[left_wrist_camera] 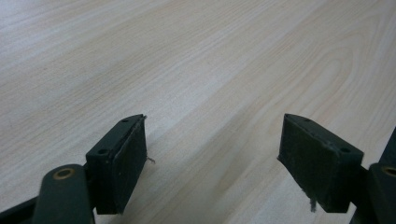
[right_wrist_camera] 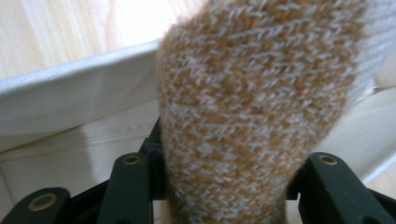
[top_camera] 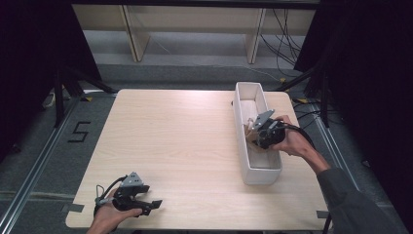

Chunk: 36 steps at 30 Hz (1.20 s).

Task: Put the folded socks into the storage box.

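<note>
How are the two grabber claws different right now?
The left gripper has nothing between its jaws, which stand wide apart over the bare table; the right gripper has an orange-and-white knitted cloth between its jaws. The left gripper sits at the table's near edge; the right gripper is down in the white bin. Both have black jaws.

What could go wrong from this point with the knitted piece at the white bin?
1. The right claw sits on either side of the tan-and-white knitted piece; if the hold is loose, it may slip out early.
2. The piece hangs close to the white bin wall, so it could catch or drape over the rim.
3. The hand works inside the narrow bin and might nudge it along the table.
</note>
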Tool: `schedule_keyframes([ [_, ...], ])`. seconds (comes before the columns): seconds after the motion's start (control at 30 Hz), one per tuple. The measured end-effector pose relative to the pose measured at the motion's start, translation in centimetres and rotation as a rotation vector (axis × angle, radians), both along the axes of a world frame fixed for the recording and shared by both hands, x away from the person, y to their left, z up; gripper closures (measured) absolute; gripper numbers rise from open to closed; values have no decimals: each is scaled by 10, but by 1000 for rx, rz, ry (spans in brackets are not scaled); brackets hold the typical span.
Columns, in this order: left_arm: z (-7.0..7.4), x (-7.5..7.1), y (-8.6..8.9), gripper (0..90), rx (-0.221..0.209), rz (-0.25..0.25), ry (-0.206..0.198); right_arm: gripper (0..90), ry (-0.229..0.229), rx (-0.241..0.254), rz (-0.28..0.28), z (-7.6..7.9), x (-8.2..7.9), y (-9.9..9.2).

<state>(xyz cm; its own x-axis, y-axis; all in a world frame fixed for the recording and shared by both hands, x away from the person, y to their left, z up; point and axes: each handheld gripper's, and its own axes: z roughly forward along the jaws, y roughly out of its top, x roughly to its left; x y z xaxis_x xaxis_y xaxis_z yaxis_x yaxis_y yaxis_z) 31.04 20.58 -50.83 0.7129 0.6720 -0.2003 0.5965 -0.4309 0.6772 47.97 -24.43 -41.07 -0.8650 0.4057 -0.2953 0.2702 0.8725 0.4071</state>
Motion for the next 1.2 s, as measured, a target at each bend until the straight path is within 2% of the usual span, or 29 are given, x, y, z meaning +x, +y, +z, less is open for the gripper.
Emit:
schedule_keyframes([
  [0.07, 0, 0, 0, 226, 0, 7, -3, 513, -1, -3, 21, -2, -2, 0],
  [0.13, 0, 0, 0, 226, 5, 4, 2, 453, 21, 22, -2, -1, -3, -2],
  [0.23, -1, 1, 0, 227, 6, 4, 3, 374, 43, 85, -27, 8, -6, -6],
  [0.3, -1, 1, -1, 227, 2, 6, 6, 357, 45, 140, -42, 16, -8, -10],
  [0.33, 0, 1, 0, 227, 7, 4, 6, 352, 54, 154, -68, 20, -10, -10],
  [0.43, 0, 1, 0, 227, 5, 6, 3, 349, 60, 267, -48, 35, -13, -19],
  [0.47, 0, 1, 0, 227, 3, 5, 2, 350, 61, 286, -50, 39, -14, -21],
  [0.5, -1, 0, -2, 227, -28, 31, 0, 358, 61, 306, -70, 45, -16, -23],
  [0.53, 0, 0, -2, 227, -25, 30, -2, 379, 47, 309, -74, 48, -16, -25],
  [0.57, 0, 1, -1, 228, -20, 27, -2, 419, 41, 343, -67, 54, -15, -29],
  [0.6, 1, 2, 1, 228, 6, 7, -2, 450, 54, 380, -67, 60, -15, -31],
  [0.63, 0, 1, -1, 228, -18, 27, -2, 472, 40, 408, -62, 62, -15, -32],
  [0.7, 0, 0, -2, 227, -25, 31, -3, 529, 30, 414, -70, 67, -14, -32],
  [0.77, 0, 2, 0, 228, 1, 17, -5, 553, 26, 405, -103, 69, -12, -33],
  [0.83, 0, 1, 1, 228, 6, 9, 1, 603, 23, 376, -127, 69, -9, -33],
  [0.87, 0, 1, 1, 228, 10, 3, 0, 607, 19, 377, -135, 67, -8, -31],
  [0.9, 0, 1, 1, 228, 9, 8, 0, 623, 25, 360, -126, 65, -7, -30],
  [0.97, 0, 1, 1, 229, 6, 12, -1, 646, 72, 345, -128, 61, -8, -24],
  [1.0, 0, 1, 2, 229, 7, 12, 1, 647, 65, 338, -123, 59, -8, -23],
  [1.03, 0, 1, 2, 229, 9, 8, 1, 654, 90, 327, -122, 57, -9, -19],
  [1.07, 0, 1, 2, 230, 9, 8, 0, 657, 89, 315, -99, 56, -8, -17],
  [1.13, 0, 1, 1, 230, 10, 11, -2, 665, 117, 297, -97, 53, -11, -13],
  [1.17, 1, 1, 2, 230, 13, 4, 3, 664, 115, 266, -55, 49, -11, -10],
  [1.2, 1, 1, 2, 230, 12, 4, 2, 664, 132, 245, -49, 45, -13, -7],
])
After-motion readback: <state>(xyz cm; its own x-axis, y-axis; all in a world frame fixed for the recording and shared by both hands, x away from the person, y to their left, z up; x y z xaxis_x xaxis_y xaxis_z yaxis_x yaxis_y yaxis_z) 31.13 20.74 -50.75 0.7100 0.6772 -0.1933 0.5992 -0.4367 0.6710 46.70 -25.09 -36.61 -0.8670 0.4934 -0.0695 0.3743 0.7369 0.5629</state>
